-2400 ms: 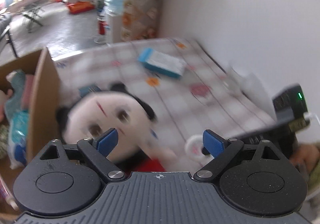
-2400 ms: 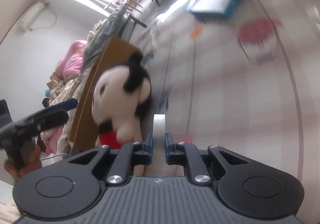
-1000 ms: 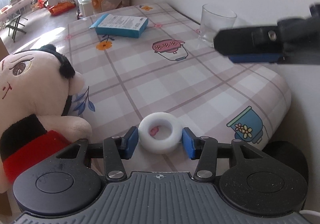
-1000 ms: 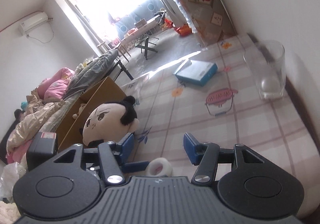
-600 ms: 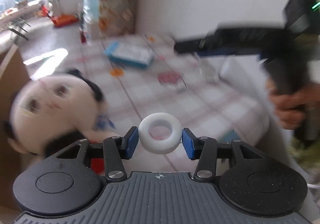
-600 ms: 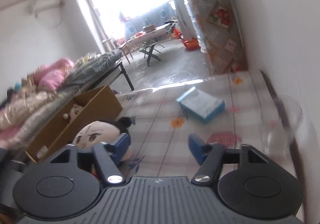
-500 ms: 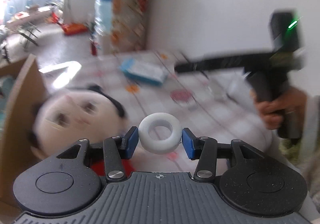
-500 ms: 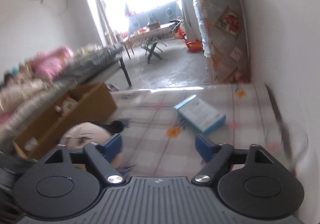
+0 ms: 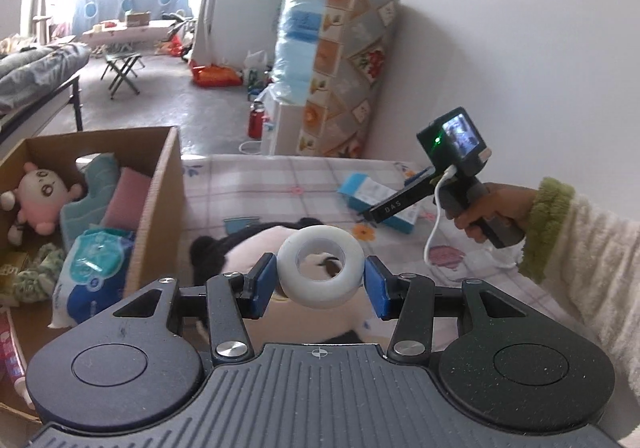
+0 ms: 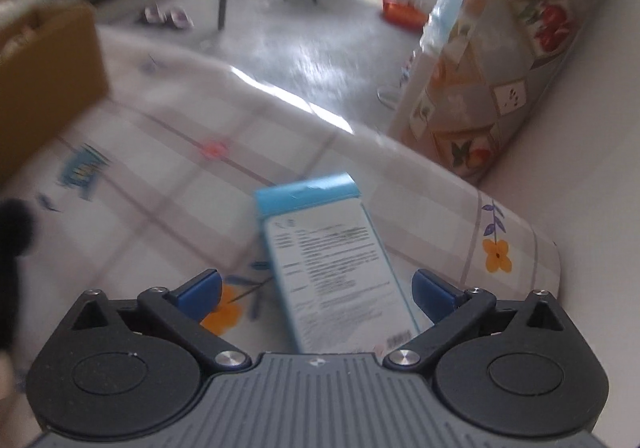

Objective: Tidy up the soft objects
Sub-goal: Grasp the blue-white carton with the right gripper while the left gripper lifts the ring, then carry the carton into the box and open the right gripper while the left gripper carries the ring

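The left hand-held gripper (image 9: 320,282) is now carrying the white ring (image 9: 320,272), clamped, toward the cardboard box (image 9: 154,208), while the right hand-held gripper (image 10: 316,290), emptied, is opening over the blue carton (image 10: 332,260) on the bench (image 10: 160,188).

Each camera looks forward over its own gripper, tilted down at the checked tablecloth (image 9: 256,192) — both share the blue box (image 10: 332,264) and cardboard box (image 9: 158,208).

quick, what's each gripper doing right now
Left gripper: shut on the white ring.
Right gripper: jaws opening wide, nothing held, above the blue box.
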{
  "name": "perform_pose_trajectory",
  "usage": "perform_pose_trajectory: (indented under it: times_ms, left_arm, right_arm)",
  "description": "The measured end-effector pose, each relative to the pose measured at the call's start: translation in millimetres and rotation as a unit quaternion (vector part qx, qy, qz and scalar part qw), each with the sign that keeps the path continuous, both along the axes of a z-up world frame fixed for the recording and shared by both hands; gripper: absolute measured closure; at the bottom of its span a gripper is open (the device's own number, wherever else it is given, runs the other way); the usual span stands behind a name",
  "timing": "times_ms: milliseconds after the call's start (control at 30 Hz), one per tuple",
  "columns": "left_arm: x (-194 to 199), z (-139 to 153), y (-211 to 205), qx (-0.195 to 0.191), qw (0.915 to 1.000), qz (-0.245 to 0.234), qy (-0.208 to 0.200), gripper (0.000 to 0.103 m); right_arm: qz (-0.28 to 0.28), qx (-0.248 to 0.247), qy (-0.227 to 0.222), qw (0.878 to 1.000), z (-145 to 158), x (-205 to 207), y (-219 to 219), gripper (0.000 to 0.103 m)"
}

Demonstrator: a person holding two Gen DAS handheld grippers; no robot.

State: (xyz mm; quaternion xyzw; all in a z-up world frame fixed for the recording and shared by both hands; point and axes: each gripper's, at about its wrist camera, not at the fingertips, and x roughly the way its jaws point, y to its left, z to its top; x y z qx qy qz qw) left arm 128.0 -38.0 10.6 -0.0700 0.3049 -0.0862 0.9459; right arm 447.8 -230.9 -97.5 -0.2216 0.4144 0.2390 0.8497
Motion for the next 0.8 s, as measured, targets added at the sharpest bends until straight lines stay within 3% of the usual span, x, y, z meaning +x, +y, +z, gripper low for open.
perform_pose_trajectory:
  times_ms: [100, 200, 267, 300, 533, 800]
  left_arm:
    - [-1.2, -0.9, 10.9, -0.006, 1.0, 0.007, 0.003, 0.056]
    - [-2.4, -2.1, 18.0, -0.01, 0.9999, 0.012, 0.003, 0.056]
    - [-3.0, -2.7, 24.0, -0.018, 0.9997, 0.013, 0.004, 0.056]
    - [-4.0, -2.3, 26.2, -0.02, 0.9997, 0.015, 0.004, 0.056]
    - [-17.9, 4.9, 38.5, -0.03, 0.9992, 0.026, -0.006, 0.056]
    - [-50.4, 25.5, 70.3, -0.046, 0.9972, 0.055, -0.023, 0.056]
  right_arm:
    - [-0.017, -0.012, 0.018, 1.0, -14.3, 17.5, -0.2, 0.0]
    - [-0.037, 0.023, 0.048, 0.998, -16.2, 28.7, -10.8, 0.001]
    - [-0.05, 0.046, 0.075, 0.995, -16.8, 30.6, -17.9, 0.007]
    - [-0.059, 0.055, 0.082, 0.993, -14.9, 31.3, -20.1, 0.017]
    - [-0.092, 0.044, 0.08, 0.992, -7.1, 5.1, -26.1, 0.02]
    - [-0.12, 0.115, 0.045, 0.985, 42.8, -56.5, -46.0, 0.024]
